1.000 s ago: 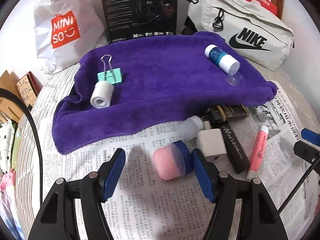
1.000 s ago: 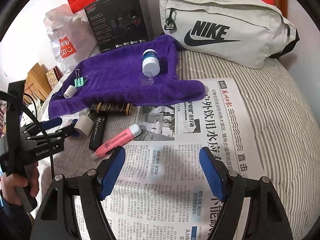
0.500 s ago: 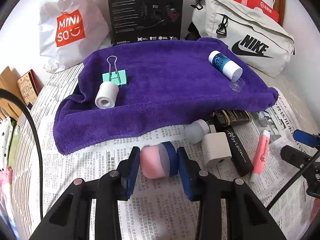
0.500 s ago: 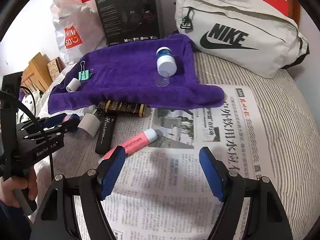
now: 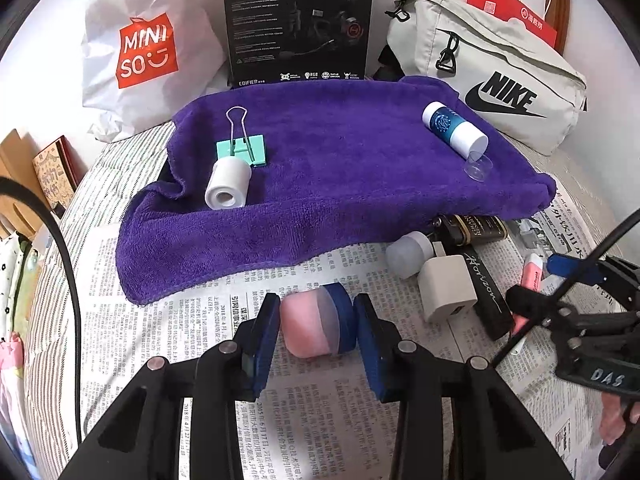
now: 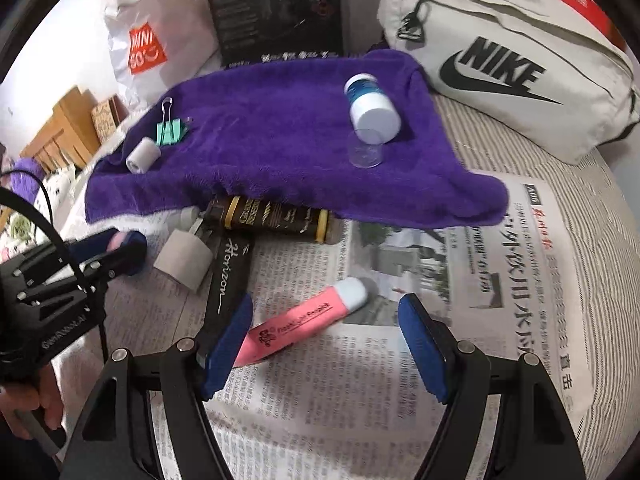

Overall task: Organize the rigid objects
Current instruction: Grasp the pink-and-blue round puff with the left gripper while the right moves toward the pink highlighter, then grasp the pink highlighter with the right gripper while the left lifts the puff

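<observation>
Purple terry cloth (image 5: 340, 168) is serving as the sorting mat on a newspaper-covered bed (image 5: 320, 420), already carrying a mint-green binder clip (image 5: 242, 148), a white roll of tape (image 5: 228, 184) and, further right, a blue-and-white bottle (image 5: 454, 128) lying beside its clear cap (image 5: 478, 168). Just below the cloth's near edge, the left gripper (image 5: 316, 330) is clamping a small pink container with a dark blue cap (image 5: 318, 326), its pads pressing on both ends while the container is sitting on the newsprint; the jaws have just been closing onto it. The sound way on is probably to lift straight up before carrying it over the cloth's folded hem, keeping the squeeze steady so the rounded body is not slipping out.

To the right, a frosted white bottle (image 5: 408, 254), a cream plug adapter (image 5: 448, 288), a black box lettered "Horizon" (image 6: 228, 280) and a dark gold-banded tube (image 6: 276, 218) are waiting in a cluster. The right gripper (image 6: 324, 344) is standing wide open and holding nothing, with the tail of a pink highlighter with a white cap (image 6: 304, 320) lying just inside its left finger; centring over the barrel would give a surer hold.

Behind, a white bag is reading "MINISO" (image 5: 146, 52), a black box "EDIFIER" (image 5: 298, 20), and a cream pouch "NIKE" (image 5: 508, 96).
</observation>
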`<state>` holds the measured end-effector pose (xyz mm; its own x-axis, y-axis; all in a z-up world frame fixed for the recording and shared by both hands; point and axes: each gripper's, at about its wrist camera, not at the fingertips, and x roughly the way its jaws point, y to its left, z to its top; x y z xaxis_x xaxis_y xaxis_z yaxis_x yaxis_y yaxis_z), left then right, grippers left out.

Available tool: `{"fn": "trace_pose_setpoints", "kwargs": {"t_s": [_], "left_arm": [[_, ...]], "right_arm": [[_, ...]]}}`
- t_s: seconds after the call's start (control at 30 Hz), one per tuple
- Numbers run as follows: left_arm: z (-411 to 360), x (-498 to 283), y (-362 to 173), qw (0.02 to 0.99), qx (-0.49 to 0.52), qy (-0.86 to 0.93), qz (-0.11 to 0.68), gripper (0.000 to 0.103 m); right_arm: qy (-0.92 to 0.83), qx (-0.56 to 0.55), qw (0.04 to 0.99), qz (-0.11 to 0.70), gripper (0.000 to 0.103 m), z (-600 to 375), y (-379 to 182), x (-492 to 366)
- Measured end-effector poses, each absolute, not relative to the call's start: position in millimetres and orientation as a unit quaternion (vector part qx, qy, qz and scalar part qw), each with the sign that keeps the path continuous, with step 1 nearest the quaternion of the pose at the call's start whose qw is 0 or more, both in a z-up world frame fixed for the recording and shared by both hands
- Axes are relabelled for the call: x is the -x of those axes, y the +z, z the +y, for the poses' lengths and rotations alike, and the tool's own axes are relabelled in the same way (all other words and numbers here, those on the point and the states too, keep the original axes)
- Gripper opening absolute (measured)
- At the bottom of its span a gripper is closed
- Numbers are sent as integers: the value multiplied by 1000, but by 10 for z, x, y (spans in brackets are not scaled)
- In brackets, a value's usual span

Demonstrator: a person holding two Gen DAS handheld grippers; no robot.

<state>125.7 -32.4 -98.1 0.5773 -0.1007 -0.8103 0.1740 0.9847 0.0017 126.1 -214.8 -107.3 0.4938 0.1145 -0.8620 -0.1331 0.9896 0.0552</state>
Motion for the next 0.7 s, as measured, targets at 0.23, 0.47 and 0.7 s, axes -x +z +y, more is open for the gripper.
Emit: {"fn": "trace_pose_setpoints", "kwargs": {"t_s": [0.23, 0.47, 0.7], "left_arm": [[-308, -1253, -1022, 885, -36, -78, 458, 36], [-293, -1246, -1019, 886, -30, -77, 456, 36], [-307, -1248, -1018, 883, -39, -77, 461, 36]], "right_arm": [[52, 28, 860, 506, 75, -2349, -1061, -1210], [48, 33, 859, 508, 66, -2525, -1056, -1170], [86, 54, 861, 498, 47, -2449, -1039, -1100]]}}
